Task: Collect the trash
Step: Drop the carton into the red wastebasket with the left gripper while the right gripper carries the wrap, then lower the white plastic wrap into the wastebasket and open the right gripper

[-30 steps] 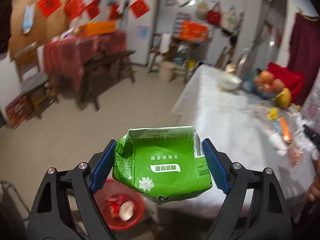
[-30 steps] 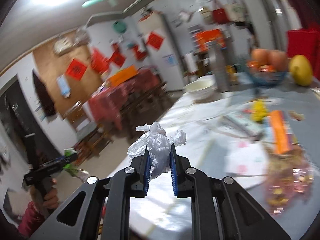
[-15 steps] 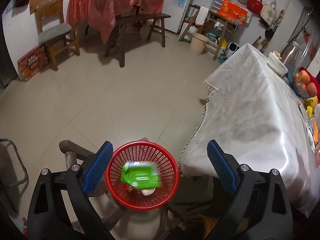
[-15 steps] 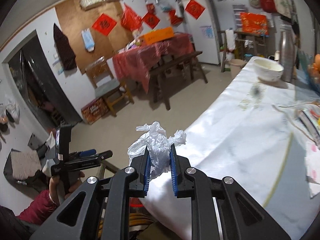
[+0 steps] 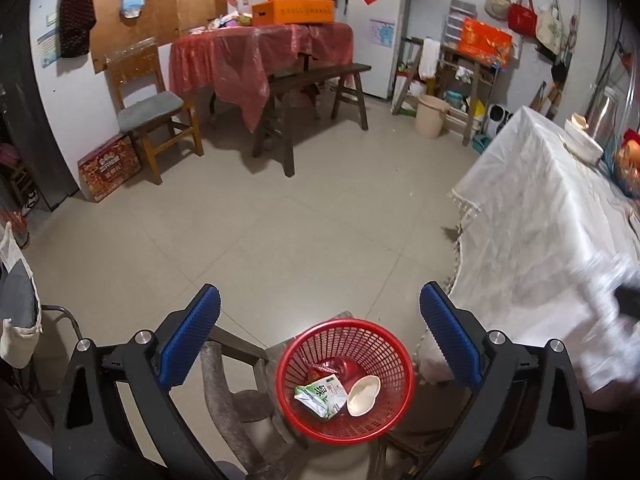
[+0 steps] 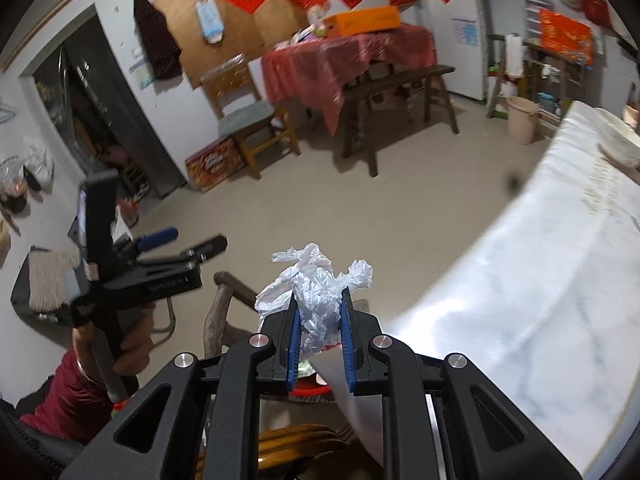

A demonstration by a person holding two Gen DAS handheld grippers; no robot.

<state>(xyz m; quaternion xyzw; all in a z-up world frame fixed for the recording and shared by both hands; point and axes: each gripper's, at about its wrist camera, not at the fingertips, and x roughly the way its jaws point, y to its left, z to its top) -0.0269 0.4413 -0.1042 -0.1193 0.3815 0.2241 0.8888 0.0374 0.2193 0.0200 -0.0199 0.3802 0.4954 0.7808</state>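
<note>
L gripper (image 5: 320,344) is hanging over the red basket (image 5: 394,416), its jaws opening wide w/ nothing between them. A green carton (image 5: 320,395) is lying inside the basket beside a white shell-like scrap (image 5: 363,394) and a red item. R gripper (image 6: 320,340) is pinching a crumpled white plastic bag (image 6: 316,284) tight, next to the white-clothed table (image 6: 540,300). 2 claws, 1 loaded.
</note>
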